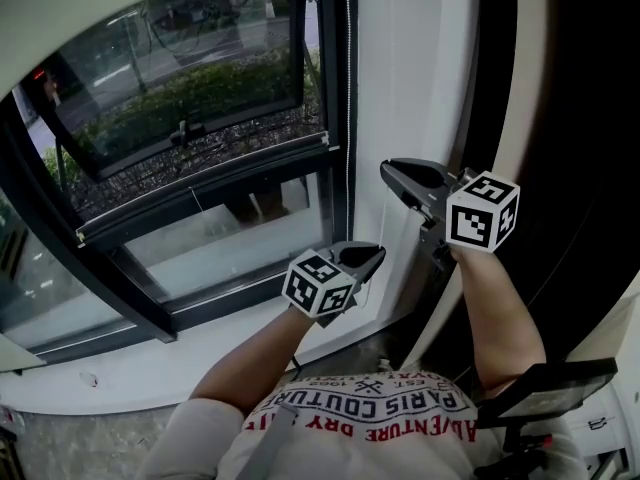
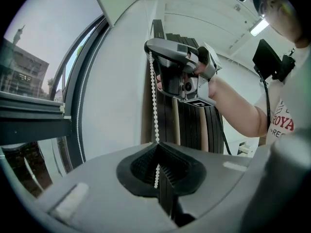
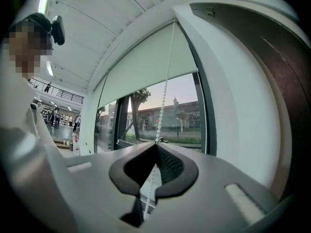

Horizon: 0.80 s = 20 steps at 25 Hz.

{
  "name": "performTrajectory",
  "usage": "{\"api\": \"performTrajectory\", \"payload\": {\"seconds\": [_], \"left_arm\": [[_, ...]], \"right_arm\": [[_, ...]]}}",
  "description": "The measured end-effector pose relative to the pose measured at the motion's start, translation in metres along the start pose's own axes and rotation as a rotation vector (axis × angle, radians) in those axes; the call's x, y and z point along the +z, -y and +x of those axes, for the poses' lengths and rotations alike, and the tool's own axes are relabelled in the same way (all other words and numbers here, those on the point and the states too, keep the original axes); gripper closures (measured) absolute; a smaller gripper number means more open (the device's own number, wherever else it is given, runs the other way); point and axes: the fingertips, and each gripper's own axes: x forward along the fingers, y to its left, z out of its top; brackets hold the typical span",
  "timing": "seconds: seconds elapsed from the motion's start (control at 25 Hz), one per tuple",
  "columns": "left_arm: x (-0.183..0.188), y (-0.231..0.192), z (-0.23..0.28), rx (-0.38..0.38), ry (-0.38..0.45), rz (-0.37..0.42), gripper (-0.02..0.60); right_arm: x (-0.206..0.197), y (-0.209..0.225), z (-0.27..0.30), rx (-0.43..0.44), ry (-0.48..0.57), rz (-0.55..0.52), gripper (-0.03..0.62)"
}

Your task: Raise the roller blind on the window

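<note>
A white bead chain [image 1: 348, 88] hangs down the right side of the window frame. My right gripper [image 1: 392, 173] is the upper one and is shut on the chain. My left gripper [image 1: 372, 256] is shut on it a little lower. In the left gripper view the chain [image 2: 154, 101] runs taut from the right gripper [image 2: 149, 47] down into my closed left jaws [image 2: 156, 144]. In the right gripper view the chain [image 3: 165, 96] rises from my closed jaws [image 3: 156, 142] to the pale roller blind [image 3: 146, 67], which covers the upper part of the window.
The dark-framed window [image 1: 190, 128] has a tilted-out sash above a white sill [image 1: 150, 368]. A white wall pillar [image 1: 410, 68] stands just right of the chain, with dark slatted panels [image 2: 194, 125] behind my right hand. A black device [image 1: 545, 388] hangs at the person's right side.
</note>
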Motion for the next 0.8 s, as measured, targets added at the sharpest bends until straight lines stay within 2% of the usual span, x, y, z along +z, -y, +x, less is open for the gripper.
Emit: {"api": "performTrajectory", "payload": {"seconds": [0.16, 0.44, 0.6, 0.8], "left_arm": [[-0.037, -0.006, 0.008, -0.011, -0.072, -0.056, 0.578], [-0.138, -0.025, 0.025, 0.013, -0.228, -0.171, 0.577], [-0.195, -0.022, 0.025, 0.019, -0.349, -0.169, 0.577], [-0.223, -0.021, 0.024, 0.012, -0.387, -0.186, 0.575]], "right_arm": [[-0.038, 0.004, 0.003, -0.045, -0.068, -0.016, 0.588], [-0.144, 0.007, 0.008, -0.096, -0.182, 0.033, 0.588], [-0.203, 0.001, 0.008, -0.092, -0.274, 0.075, 0.588], [-0.232, 0.000, 0.009, -0.086, -0.297, 0.116, 0.588]]}}
